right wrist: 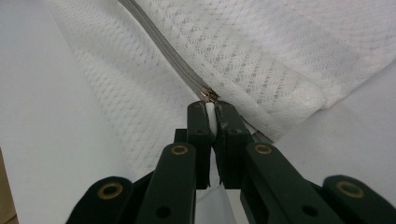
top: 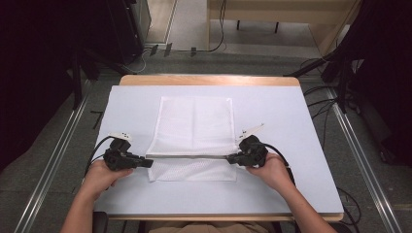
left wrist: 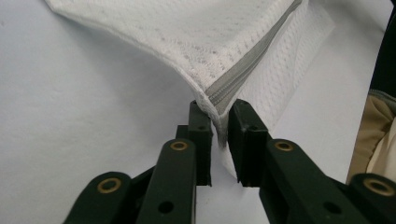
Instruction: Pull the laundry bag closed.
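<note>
Now the mesh bag (top: pixel 194 127), flat on the table (top: pixel 291 116), is stretched by its zipper (top: pixel 189 156) between the right gripper (right wrist: pixel 212 112), clamped, and the left gripper (left wrist: pixel 219 116), slightly parted; a lowering is judged next

No text, label, brand, number or sign can be read anywhere in these pictures. The white mesh zip-up bag (top: pixel 194 131) that runs between the two pairs of jaws carries no print, tag or logo on the cloth that shows, and its grey zipper tape (left wrist: pixel 243 70), ahead of the jaws in the left gripper view, is plain. The small metal zipper slider (right wrist: pixel 208 95), just past the tips of the jaws in the right gripper view, is too small to show any mark. The pale sheet covering the counter (top: pixel 291 160) under the jaws is blank.
</note>
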Tool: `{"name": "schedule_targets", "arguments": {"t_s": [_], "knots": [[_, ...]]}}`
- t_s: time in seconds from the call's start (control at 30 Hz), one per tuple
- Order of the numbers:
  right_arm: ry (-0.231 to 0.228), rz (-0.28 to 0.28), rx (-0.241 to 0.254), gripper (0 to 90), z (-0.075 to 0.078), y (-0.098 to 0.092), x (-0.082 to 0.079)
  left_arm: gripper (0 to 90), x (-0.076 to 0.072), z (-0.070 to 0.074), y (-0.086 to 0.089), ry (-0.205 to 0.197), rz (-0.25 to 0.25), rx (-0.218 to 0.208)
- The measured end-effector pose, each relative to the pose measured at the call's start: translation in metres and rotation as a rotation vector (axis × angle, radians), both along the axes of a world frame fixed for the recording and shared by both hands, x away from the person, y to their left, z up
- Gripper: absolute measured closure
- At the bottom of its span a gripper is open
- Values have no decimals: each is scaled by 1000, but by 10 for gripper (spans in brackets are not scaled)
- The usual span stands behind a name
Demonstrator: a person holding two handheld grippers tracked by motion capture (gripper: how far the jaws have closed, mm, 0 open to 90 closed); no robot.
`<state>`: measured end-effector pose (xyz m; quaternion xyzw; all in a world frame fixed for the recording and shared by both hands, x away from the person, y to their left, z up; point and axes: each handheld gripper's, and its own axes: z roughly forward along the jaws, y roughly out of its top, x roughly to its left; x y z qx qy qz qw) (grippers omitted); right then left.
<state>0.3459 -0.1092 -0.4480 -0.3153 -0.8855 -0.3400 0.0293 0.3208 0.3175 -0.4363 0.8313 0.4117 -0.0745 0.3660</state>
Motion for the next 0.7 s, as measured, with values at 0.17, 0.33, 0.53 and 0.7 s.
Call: {"name": "schedule_targets", "arguments": {"t_s": [0.17,0.33,0.53,0.7], "knots": [[-8,-10,6,801,1,-2,0,689,0,2,-1,-6,15,-7],[-30,-20,23,740,2,-5,2,569,1,3,-3,-21,29,-11],[-52,-43,30,662,4,-8,2,447,2,5,-2,-59,56,-20],[-101,-61,34,546,3,-11,3,401,2,9,1,-122,88,-17]]}}
